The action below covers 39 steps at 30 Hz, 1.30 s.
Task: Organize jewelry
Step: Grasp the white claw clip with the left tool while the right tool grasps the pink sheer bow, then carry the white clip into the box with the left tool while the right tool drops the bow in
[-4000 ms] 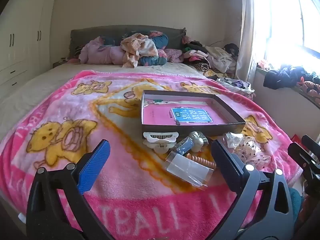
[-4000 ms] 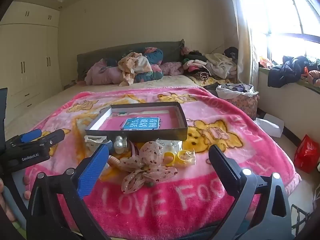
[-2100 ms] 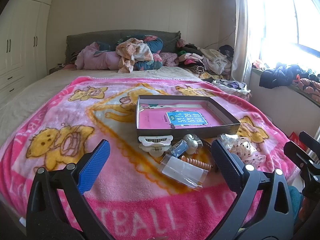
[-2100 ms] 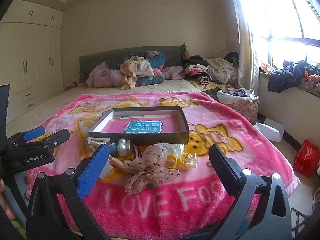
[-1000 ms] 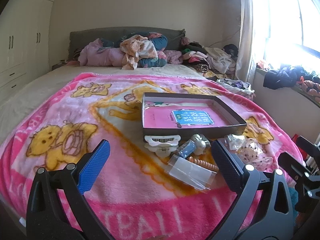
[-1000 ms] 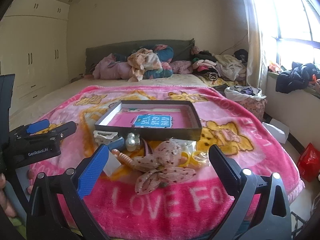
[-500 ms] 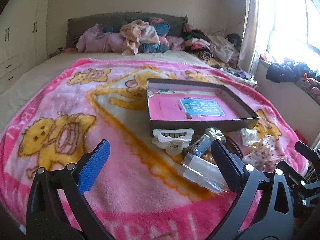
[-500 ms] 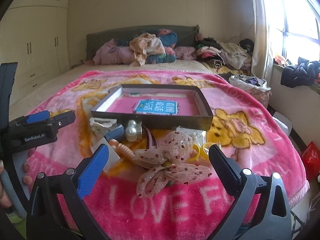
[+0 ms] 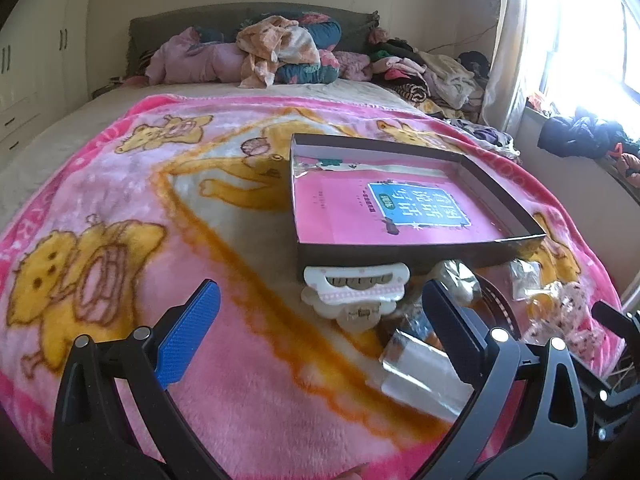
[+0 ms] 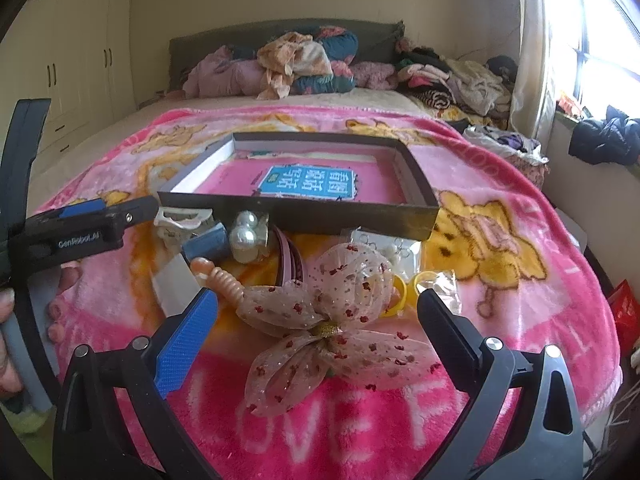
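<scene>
A shallow dark box point(image 9: 416, 255) with a pink book point(image 9: 400, 208) in it lies on the pink blanket. In front of it are a white claw clip point(image 9: 356, 292), a clear plastic case point(image 9: 420, 372), pearl pieces point(image 10: 244, 236), a peach beaded piece point(image 10: 220, 276), a pink hairband point(image 10: 288, 260), yellow rings point(image 10: 400, 288) and a sheer spotted bow point(image 10: 328, 320). My left gripper point(image 9: 320, 304) is open, low over the blanket just left of the claw clip. My right gripper point(image 10: 318, 304) is open, and the bow lies between its fingers, untouched.
Heaped clothes point(image 9: 280, 52) lie at the headboard and along the bed's right side. White wardrobes point(image 10: 80, 60) stand at the left. A bright window and a sill with dark clothes point(image 10: 604, 140) are at the right. A red bag point(image 10: 624, 312) sits on the floor.
Both grippers have moved forward and down toward the pile in front of the box. The items have not moved. Both stay open.
</scene>
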Each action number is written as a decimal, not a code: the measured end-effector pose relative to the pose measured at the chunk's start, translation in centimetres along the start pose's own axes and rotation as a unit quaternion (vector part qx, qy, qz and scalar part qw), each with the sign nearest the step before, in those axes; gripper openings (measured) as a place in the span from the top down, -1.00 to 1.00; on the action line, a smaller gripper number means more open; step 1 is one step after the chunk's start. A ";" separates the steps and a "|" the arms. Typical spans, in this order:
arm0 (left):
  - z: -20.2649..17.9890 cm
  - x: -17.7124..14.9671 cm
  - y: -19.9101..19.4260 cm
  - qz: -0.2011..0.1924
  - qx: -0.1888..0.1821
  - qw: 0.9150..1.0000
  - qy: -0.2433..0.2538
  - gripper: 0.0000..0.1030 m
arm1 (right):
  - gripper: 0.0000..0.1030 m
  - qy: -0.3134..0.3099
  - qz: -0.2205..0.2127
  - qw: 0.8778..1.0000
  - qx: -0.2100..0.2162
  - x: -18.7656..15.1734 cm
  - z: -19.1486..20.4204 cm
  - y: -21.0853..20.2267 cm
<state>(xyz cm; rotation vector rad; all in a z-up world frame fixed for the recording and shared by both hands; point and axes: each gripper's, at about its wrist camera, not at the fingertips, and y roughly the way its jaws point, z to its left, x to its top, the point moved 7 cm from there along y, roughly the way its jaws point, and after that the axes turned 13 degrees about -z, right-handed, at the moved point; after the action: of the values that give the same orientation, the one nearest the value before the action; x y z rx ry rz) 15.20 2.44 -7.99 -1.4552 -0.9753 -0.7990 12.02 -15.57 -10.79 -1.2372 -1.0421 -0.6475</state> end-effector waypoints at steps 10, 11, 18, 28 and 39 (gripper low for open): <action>-0.3 -1.1 3.3 0.043 -0.015 0.999 0.001 -0.79 | -0.82 -0.012 0.038 0.999 0.006 -1.3 0.1 2.4; -0.4 -1.2 3.5 0.046 -0.013 0.999 0.002 -0.79 | -0.77 -0.014 0.040 0.999 0.005 -1.4 0.1 2.5; -1.1 -2.0 4.8 0.068 -0.022 0.997 0.005 -0.79 | -0.18 -0.010 0.050 0.999 0.005 -1.8 -0.3 3.0; -1.7 -2.3 6.4 0.091 -0.030 0.995 0.000 -0.37 | 0.40 0.030 0.015 0.999 0.031 -0.4 -1.8 1.6; -1.0 -1.4 4.9 0.077 -0.044 0.996 -0.010 -0.25 | 0.40 0.095 0.002 0.995 0.035 1.7 -5.3 1.3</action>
<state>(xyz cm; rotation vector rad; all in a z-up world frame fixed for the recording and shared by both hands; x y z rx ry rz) 19.05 1.27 -11.24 -1.5964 -0.8404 -0.7226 15.37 -20.09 -9.78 -1.0944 -0.8954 -0.7065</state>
